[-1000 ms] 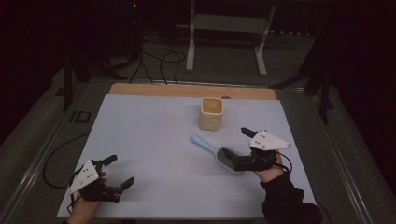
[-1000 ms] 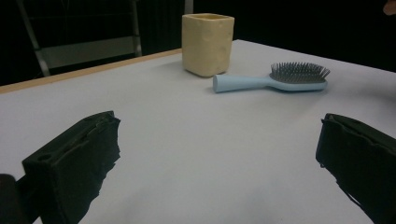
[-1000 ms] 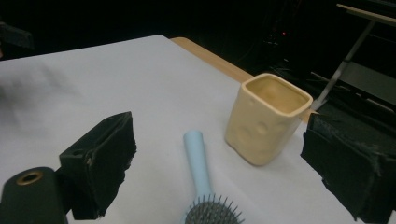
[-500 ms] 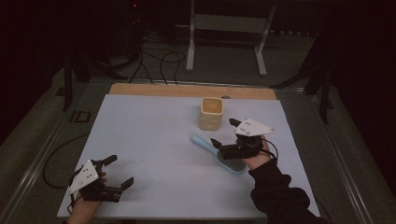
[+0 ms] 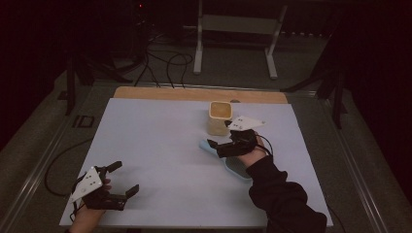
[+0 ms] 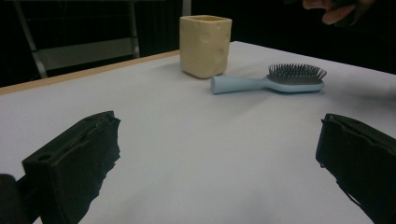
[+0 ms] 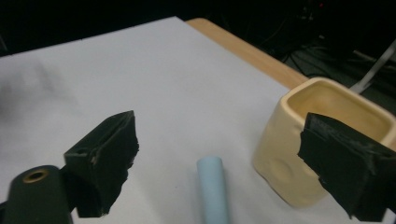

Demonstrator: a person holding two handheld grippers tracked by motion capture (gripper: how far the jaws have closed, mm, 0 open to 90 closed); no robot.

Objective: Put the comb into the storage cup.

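A light-blue hairbrush (image 5: 236,168) lies bristles-up right of the table's centre, its handle (image 7: 213,187) pointing toward the far left. Just behind it stands a pale yellow square cup (image 5: 219,116), upright and empty (image 7: 302,140). My right gripper (image 5: 219,134) hovers open above the handle end, one jaw on either side of it and one close by the cup's front. My left gripper (image 5: 127,176) rests open at the near left of the table with nothing between its jaws. From there, the brush (image 6: 268,83) and cup (image 6: 205,44) lie far ahead.
The white table sheet (image 5: 160,141) has a wooden strip (image 5: 194,93) along its far edge. Beyond it, on the dark floor, stand a metal frame (image 5: 235,24) and loose cables (image 5: 160,58). A sleeved forearm (image 5: 282,199) covers the near right.
The right gripper has moved left and forward, from beside the brush head to over the handle end near the cup. The left gripper has stayed put.
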